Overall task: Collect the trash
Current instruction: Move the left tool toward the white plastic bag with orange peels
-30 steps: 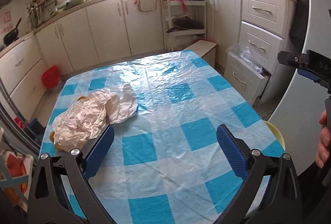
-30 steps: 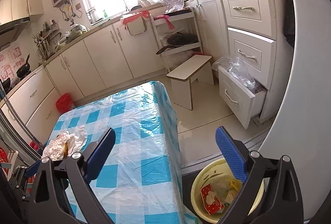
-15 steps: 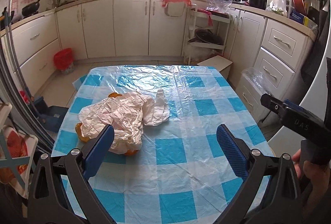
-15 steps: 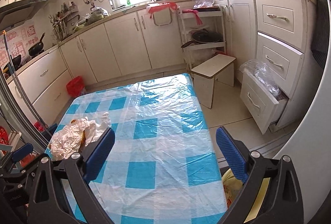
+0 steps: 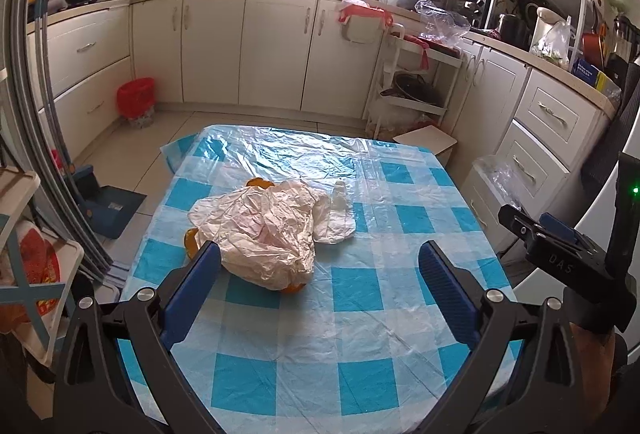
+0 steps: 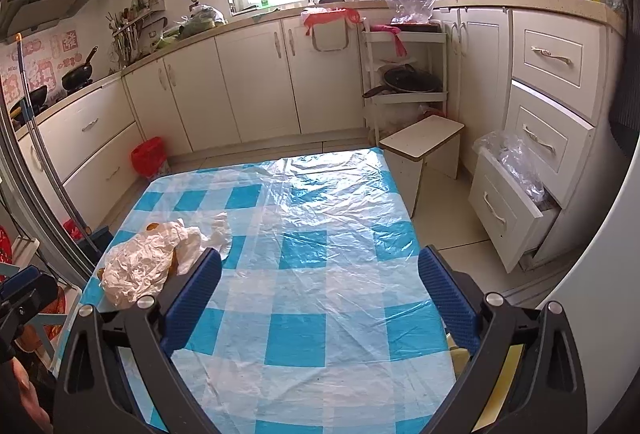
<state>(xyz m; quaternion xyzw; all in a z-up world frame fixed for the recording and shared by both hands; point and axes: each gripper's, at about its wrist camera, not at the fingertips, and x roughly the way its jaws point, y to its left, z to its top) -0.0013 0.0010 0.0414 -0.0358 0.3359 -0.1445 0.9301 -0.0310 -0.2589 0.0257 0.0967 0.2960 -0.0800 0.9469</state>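
Observation:
A crumpled whitish plastic bag [image 5: 264, 230] lies on the blue-and-white checked tablecloth [image 5: 360, 334], with orange pieces [image 5: 191, 238] peeking from under it. In the right wrist view the same bag [image 6: 144, 262] sits at the table's left side. My left gripper [image 5: 320, 274] hangs open just short of the bag, its left pad near the bag's near edge. My right gripper [image 6: 320, 286] is open over the middle of the table [image 6: 320, 334], nothing between its fingers. The right gripper's body [image 5: 568, 266] shows at the right of the left wrist view.
A yellow bin [image 6: 496, 370] peeks out beside the table's right front corner. A white stool [image 6: 424, 141] stands beyond the far edge, an open drawer [image 6: 508, 209] with plastic at the right. A red bin [image 5: 136, 101] stands by the cabinets. A rack [image 5: 28, 274] is at the left.
Both grippers have swung left and pulled back; the bag now sits centred ahead of the left gripper, and the yellow bin has slid almost out of the right wrist view.

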